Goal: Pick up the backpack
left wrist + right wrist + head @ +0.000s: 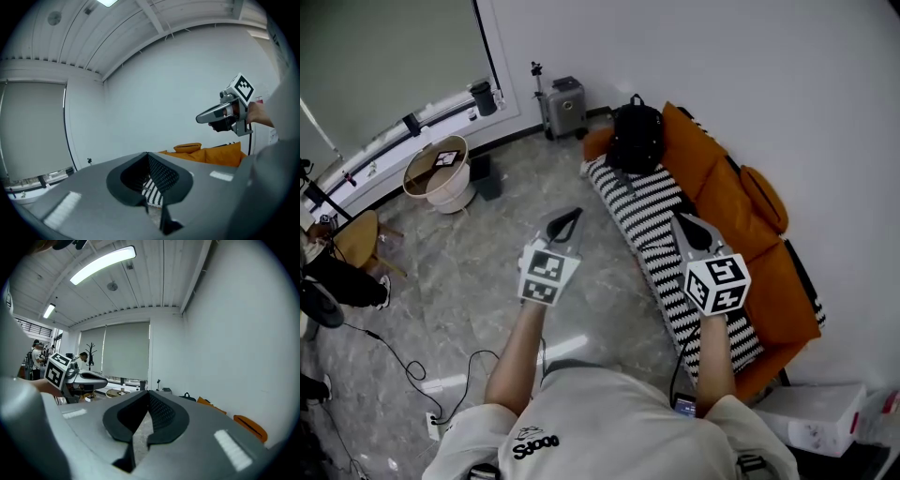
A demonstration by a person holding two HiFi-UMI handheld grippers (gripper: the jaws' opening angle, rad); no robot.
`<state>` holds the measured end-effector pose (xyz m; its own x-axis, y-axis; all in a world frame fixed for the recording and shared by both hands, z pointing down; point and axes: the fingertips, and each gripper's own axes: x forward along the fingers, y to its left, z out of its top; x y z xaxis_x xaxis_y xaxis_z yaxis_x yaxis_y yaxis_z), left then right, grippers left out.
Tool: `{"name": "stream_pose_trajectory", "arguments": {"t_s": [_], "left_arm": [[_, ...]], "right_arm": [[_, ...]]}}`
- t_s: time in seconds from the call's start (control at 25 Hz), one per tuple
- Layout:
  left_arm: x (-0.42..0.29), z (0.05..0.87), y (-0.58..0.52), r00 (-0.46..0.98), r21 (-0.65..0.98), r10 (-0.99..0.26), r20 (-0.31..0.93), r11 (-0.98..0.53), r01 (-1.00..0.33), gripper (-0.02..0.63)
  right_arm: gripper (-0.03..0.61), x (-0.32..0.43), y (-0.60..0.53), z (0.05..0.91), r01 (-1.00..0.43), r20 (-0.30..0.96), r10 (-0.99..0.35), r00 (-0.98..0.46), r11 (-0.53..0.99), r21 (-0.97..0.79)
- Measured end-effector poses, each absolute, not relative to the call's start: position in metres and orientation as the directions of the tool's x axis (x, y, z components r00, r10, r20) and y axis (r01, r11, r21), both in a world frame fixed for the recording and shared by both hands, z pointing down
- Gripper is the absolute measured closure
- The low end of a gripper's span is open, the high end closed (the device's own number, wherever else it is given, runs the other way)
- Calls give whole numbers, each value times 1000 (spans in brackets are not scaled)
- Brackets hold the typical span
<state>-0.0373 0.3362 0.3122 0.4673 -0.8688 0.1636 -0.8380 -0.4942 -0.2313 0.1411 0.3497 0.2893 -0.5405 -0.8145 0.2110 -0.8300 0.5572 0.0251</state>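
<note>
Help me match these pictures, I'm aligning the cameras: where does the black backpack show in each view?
Head view: backpack at top centre, on the far end of the orange sofa.
Left gripper view: not in it; the orange sofa shows right of centre.
Right gripper view: backpack small, dark, right of centre, left of the orange sofa.
Shared landmark: the orange sofa.

Left tool (572,216), right tool (683,222): jaws together, empty, pointing slightly down.

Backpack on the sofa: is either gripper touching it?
Apart. The head view shows the backpack at the far end of the sofa, with the left gripper and right gripper both held well short of it, shut and empty.
</note>
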Motion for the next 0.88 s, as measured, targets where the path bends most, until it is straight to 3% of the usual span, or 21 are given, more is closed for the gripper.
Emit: {"name": "stream_pose_trajectory", "arguments": {"t_s": [0.36,0.88], "left_arm": [[-15,316,327,408,-177,-899,160,-433,-884,603],[-3,326,257,457,-159,-874,165,-481,-862,603]], "right_arm": [[575,177,337,292,-831,222,-811,-542,557,4],[575,175,275,304,-831,247,-806,-537,556,7]]}}
